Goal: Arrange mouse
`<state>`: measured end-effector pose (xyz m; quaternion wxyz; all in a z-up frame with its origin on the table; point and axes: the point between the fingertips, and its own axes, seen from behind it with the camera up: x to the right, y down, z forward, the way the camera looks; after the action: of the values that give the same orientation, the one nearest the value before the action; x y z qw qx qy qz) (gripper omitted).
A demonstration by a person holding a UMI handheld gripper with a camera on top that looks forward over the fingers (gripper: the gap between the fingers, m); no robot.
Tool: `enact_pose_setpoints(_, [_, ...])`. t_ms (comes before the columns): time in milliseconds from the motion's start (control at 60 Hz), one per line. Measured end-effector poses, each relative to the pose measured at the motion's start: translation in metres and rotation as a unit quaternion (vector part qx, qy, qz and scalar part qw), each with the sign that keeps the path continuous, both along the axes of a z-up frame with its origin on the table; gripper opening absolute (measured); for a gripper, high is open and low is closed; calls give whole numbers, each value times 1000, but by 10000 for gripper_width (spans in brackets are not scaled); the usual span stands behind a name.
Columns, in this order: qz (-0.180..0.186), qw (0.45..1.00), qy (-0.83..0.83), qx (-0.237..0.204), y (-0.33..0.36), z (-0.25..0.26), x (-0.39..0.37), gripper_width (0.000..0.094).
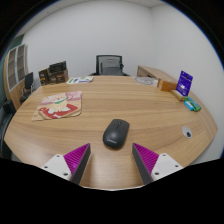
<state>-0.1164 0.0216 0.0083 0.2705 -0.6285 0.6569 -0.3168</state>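
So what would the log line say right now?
gripper: open, holding nothing | mouse: on table, just ahead of jaws | step: grasp not yet made

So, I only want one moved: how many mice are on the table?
1: the black mouse sits on the table just ahead of the open gripper; I see no others.

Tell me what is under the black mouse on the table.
The black mouse lies directly on the bare wooden table, just ahead of the open hand-held gripper. No mat shows around its edges. The table surface right beneath the mouse is covered.
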Motion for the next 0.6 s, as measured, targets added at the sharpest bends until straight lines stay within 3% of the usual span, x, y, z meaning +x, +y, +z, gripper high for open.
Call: enact_pose_setpoints(600, [-5,1000,13,9,1,-24,80,877])
